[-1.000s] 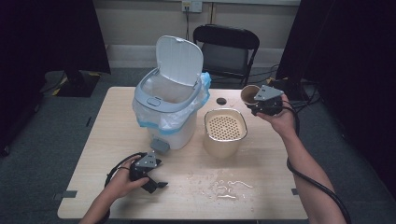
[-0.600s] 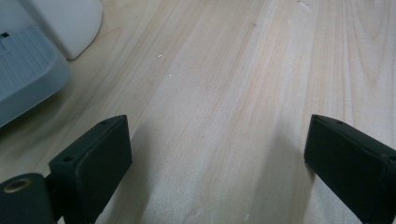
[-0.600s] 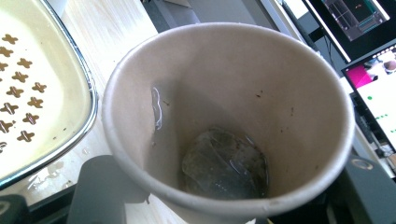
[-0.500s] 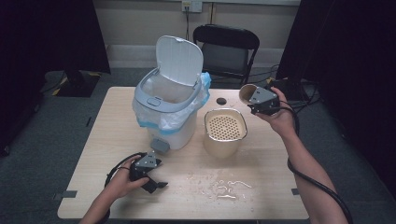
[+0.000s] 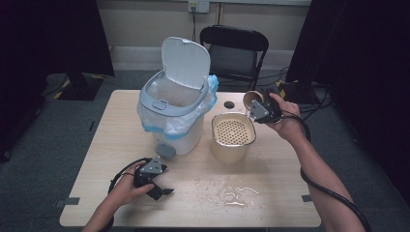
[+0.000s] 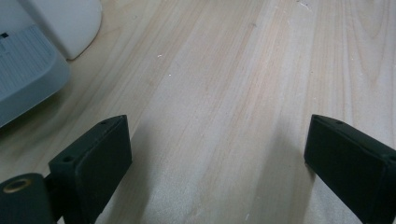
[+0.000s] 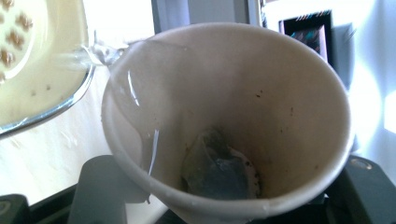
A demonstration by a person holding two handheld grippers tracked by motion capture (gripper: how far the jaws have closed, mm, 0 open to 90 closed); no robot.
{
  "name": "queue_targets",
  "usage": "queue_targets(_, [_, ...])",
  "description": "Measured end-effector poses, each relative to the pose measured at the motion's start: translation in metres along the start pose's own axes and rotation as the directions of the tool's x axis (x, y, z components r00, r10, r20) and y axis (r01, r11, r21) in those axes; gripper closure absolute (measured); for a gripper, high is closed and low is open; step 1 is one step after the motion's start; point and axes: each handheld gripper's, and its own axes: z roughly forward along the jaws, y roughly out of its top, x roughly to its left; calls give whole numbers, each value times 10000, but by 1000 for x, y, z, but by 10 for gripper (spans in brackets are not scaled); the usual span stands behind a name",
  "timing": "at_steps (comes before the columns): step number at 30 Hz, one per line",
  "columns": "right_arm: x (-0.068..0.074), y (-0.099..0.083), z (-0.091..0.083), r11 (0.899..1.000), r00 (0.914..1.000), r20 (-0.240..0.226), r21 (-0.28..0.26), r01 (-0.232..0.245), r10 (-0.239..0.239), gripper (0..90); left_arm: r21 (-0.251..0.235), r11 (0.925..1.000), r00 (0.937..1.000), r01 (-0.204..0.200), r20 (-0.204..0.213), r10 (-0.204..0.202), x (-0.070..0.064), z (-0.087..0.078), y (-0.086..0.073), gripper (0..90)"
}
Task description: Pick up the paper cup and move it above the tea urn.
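A paper cup is tipped on its side above the right rim of a beige container with a perforated strainer insert. My right gripper is shut on the cup. In the right gripper view the cup holds a wet tea bag, and clear liquid runs over its rim toward the strainer. My left gripper rests low on the table near the front left, open, its jaws wide apart over bare wood.
A white pedal bin with a raised lid and a bag liner stands left of the strainer container; its base lies near my left gripper. Spilled water lies at the table front. A small black disc and a chair are behind.
My right gripper has carried the cup left and down to the strainer container's rim and tipped it further. The left gripper has stayed put.
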Motion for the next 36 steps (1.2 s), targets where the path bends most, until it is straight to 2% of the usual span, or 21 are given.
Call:
queue_targets(1, [6, 8, -3, 9882, 9874, 406, 151, 1527, -1532, 370, -71, 10000, 10000, -54, 35, 54, 0, 0, 0, 66])
queue_targets(2, [6, 8, -3, 9882, 9874, 406, 151, 1527, -1532, 370, -71, 10000, 10000, -54, 35, 54, 0, 0, 0, 66])
queue_targets(5, [17, 19, -6, 9341, 9266, 1248, 900, 3454, -3547, 372, -96, 9999, 10000, -44, 41, 45, 0, 1, 0, 66])
queue_targets(6, [21, 22, -7, 8806, 8594, 1936, 1295, 4558, -4732, 372, -119, 9999, 10000, -39, 46, 40, 0, 1, 0, 66])
queue_targets(9, [22, 25, -9, 8772, 8516, 2104, 1239, 4639, -4801, 371, -141, 9999, 10000, -32, 58, 33, 0, 1, 0, 66])
queue_targets(10, [21, 26, -9, 8819, 8588, 2011, 1214, 4555, -4713, 371, -111, 9999, 10000, -42, 53, 42, 0, 1, 0, 65])
queue_targets(12, [20, 25, -9, 8712, 8436, 2191, 1507, 4672, -4903, 371, -142, 9999, 10000, -21, 61, 22, 0, 1, 0, 65])
queue_targets(14, [16, 23, -9, 9025, 8788, 2091, 1432, 4063, -4288, 371, -125, 9999, 10000, -29, 51, 29, 0, 1, 0, 66])
queue_targets(15, [14, 23, -10, 9035, 8787, 2145, 1478, 4024, -4264, 370, -111, 9999, 10000, -31, 44, 32, 0, 1, 0, 66])
queue_targets(16, [13, 22, -11, 9249, 9036, 2051, 1412, 3530, -3761, 370, -135, 9999, 10000, -26, 51, 27, 0, 1, 0, 65])
queue_targets(18, [11, 21, -13, 9426, 9230, 1983, 1237, 3102, -3298, 368, -140, 9999, 10000, -35, 56, 36, 0, 1, 0, 66])
queue_targets(21, [2, 17, -12, 9904, 9899, 619, 620, 1236, -1274, 365, -144, 9999, 10000, -31, 57, 32, 0, 1, 0, 65])
queue_targets(22, [2, 17, -12, 9904, 9899, 619, 620, 1236, -1274, 365, -130, 9999, 10000, -12, 32, 12, 0, 1, 0, 65])
queue_targets(24, [-1, 13, -10, 9988, 9995, -173, 409, -257, 265, 364, -141, 9999, 10000, -37, 57, 38, 0, 1, 0, 65])
queue_targets(26, [-3, 9, -8, 9916, 9907, -608, 515, -1184, 1215, 364, -66, 10000, 10000, -60, 41, 61, 0, 0, 0, 66])
queue_targets(27, [-6, 4, -7, 9625, 9553, -1178, 257, -2702, 2713, 364, -66, 10000, 10000, -64, 41, 65, 0, 0, 0, 65])
queue_targets(28, [-7, 2, -7, 9423, 9329, -1341, 274, -3337, 3342, 364, -73, 10000, 10000, -59, 38, 59, 0, 0, 0, 65])
queue_targets(30, [-8, 1, -7, 9303, 9195, -1444, 258, -3659, 3656, 364, -136, 9999, 10000, -43, 61, 44, 0, 1, 0, 65])
queue_targets(31, [-11, -1, -6, 8999, 8821, -1881, 238, -4355, 4319, 364, -142, 9999, 10000, -39, 57, 39, 0, 1, 0, 65])
queue_targets(35, [-13, -3, -4, 8779, 8540, -2203, 237, -4783, 4713, 363, -73, 10000, 10000, -59, 38, 59, 0, 0, 0, 65])
queue_targets(36, [-13, -4, -3, 8553, 8265, -2414, 310, -5172, 5086, 363, -71, 10000, 10000, -60, 44, 60, 0, 0, 0, 66])
